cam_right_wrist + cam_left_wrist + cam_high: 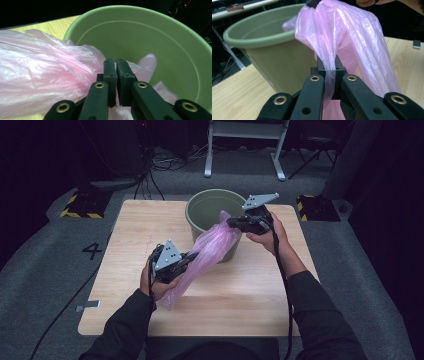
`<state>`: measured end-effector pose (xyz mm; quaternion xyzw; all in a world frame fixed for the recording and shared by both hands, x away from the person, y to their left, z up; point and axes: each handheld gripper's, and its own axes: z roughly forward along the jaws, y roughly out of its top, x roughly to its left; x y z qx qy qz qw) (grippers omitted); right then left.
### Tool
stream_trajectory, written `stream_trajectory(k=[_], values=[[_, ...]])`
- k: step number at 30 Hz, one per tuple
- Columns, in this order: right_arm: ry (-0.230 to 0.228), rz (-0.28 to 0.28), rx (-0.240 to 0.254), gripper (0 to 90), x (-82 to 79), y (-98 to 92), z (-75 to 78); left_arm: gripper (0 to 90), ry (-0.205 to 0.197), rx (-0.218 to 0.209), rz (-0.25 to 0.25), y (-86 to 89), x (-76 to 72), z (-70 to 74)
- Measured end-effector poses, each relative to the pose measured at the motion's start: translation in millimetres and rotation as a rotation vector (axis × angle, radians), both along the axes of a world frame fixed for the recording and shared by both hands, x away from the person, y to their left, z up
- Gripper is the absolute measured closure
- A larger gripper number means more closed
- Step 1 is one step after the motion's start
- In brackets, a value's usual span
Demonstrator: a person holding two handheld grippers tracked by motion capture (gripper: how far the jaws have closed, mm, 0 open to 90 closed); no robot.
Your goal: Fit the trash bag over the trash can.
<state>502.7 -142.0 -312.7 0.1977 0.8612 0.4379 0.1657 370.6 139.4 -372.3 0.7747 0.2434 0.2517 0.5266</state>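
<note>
A crumpled pink plastic bag stretches between my two grippers above the wooden table. My left gripper is shut on the bag's lower part; in the left gripper view its jaws pinch a fold of the bag. My right gripper holds the bag's upper end over the rim of a green bin. In the right gripper view its jaws are shut on the pink film, with the bin's hollow inside right behind. The bag's loose tail hangs toward the table near my left hand.
The bin stands at the table's far middle. Bare wood lies to the left and front of it. Beyond the table are yellow-black striped blocks on the grey floor, cables, and a white frame's legs.
</note>
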Motion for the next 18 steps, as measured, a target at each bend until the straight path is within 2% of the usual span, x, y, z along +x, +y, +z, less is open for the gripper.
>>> stream_trajectory(k=[2, 7, 8, 9, 10, 11, 12, 13, 15, 17, 18], values=[[-0.015, -0.01, -0.027, 89.4, 5.0, 6.9, 4.0, 89.7, -0.007, 0.004, 0.009, -2.6, 0.9, 3.6], [-0.03, -0.018, -0.036, 89.2, 10.9, 14.3, 6.3, 89.7, -0.021, 0.006, 0.037, -7.9, 4.5, 11.5], [-0.035, -0.033, -0.044, 85.3, 13.7, 17.3, 5.8, 89.7, -0.017, 0.003, 0.042, -8.5, 5.9, 12.7], [-0.035, -0.033, -0.044, 85.3, 13.7, 17.3, 5.8, 89.7, -0.018, 0.003, 0.047, -8.8, 7.3, 13.5], [-0.042, -0.049, -0.047, 77.9, 15.9, 20.3, 4.9, 89.7, -0.009, -0.001, 0.069, -9.9, 10.9, 14.8], [-0.042, -0.049, -0.047, 77.9, 15.9, 20.3, 4.9, 89.7, -0.009, -0.001, 0.069, -9.9, 10.9, 14.8], [-0.053, -0.072, -0.04, 67.7, 16.2, 21.1, 5.7, 89.7, -0.004, 0.002, 0.083, -10.6, 13.0, 15.4], [-0.053, -0.072, -0.04, 67.7, 16.2, 21.1, 5.7, 89.7, -0.001, 0.002, 0.088, -10.6, 14.2, 15.6], [-0.048, -0.067, -0.001, 59.6, 14.1, 17.1, 9.0, 89.8, 0.013, -0.003, 0.104, -11.0, 17.9, 15.9], [-0.051, -0.075, 0.041, 47.5, 9.9, 10.9, 13.4, 89.7, 0.023, -0.005, 0.107, -11.2, 20.6, 15.6], [-0.047, -0.047, 0.103, 43.0, 3.1, 2.0, 17.7, 89.7, 0.025, -0.007, 0.105, -11.1, 21.7, 15.4]])
